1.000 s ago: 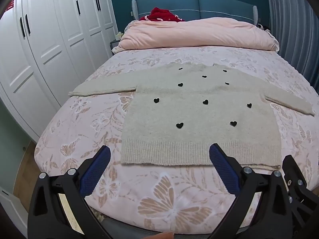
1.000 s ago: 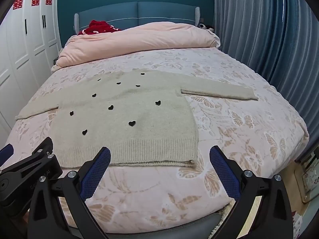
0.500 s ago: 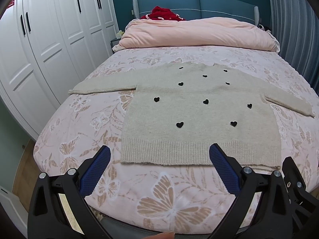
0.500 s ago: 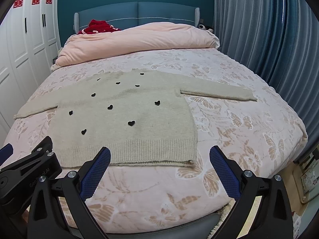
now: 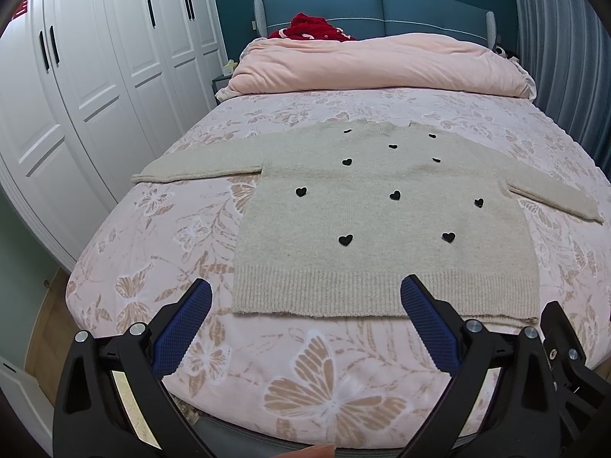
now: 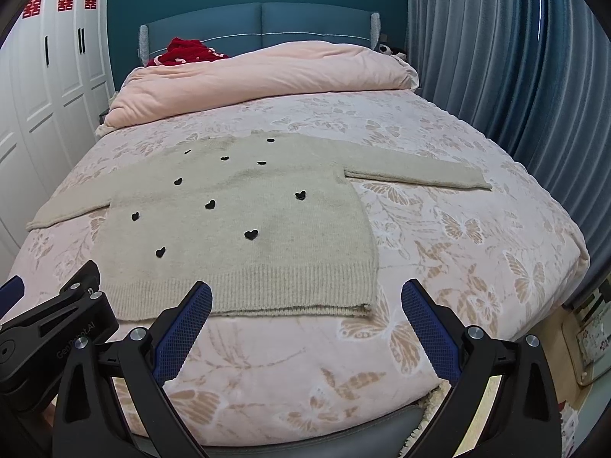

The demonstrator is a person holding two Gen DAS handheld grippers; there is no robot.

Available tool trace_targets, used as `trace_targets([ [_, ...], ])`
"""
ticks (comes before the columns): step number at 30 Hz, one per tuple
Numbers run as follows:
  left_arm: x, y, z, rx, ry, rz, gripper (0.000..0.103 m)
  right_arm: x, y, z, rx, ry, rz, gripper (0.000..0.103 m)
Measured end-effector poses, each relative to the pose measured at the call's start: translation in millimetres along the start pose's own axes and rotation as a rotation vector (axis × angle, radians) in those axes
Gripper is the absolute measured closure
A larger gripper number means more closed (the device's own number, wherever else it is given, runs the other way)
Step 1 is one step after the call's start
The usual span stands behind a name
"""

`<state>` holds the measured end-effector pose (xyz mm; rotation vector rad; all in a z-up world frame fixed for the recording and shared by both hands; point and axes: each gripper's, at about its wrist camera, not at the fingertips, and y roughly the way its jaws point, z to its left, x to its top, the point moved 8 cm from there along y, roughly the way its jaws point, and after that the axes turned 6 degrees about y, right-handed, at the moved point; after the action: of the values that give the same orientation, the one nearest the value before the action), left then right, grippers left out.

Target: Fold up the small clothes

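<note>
Two grippers hover above the foot of the bed (image 5: 160, 229), both spread wide and holding nothing. A beige knit sweater (image 5: 382, 221) with small black hearts lies flat on the butterfly-print sheet, sleeves stretched toward 9 and 3 o'clock, ribbed hem nearest. The left gripper (image 5: 305, 305) frames the hem's left half; the right gripper (image 6: 305, 305) frames its right corner. A pink duvet (image 5: 374, 65) is bunched at 12 o'clock, with a red garment (image 5: 309, 28) behind it.

Fuzzy knit sweater (image 5: 382, 229) with ribbed hem; textured rubbery tool pads (image 5: 183, 328)
</note>
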<state>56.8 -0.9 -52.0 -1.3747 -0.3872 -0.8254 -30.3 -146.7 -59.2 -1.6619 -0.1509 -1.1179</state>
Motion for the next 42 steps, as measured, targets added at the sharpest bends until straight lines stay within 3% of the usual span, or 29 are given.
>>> trace_targets([
  [42,-0.3,-0.6,3.1,0.002,0.0,0.004,0.007,-1.5,0.6,-2.5,0.004,0.005,0.004,0.005],
])
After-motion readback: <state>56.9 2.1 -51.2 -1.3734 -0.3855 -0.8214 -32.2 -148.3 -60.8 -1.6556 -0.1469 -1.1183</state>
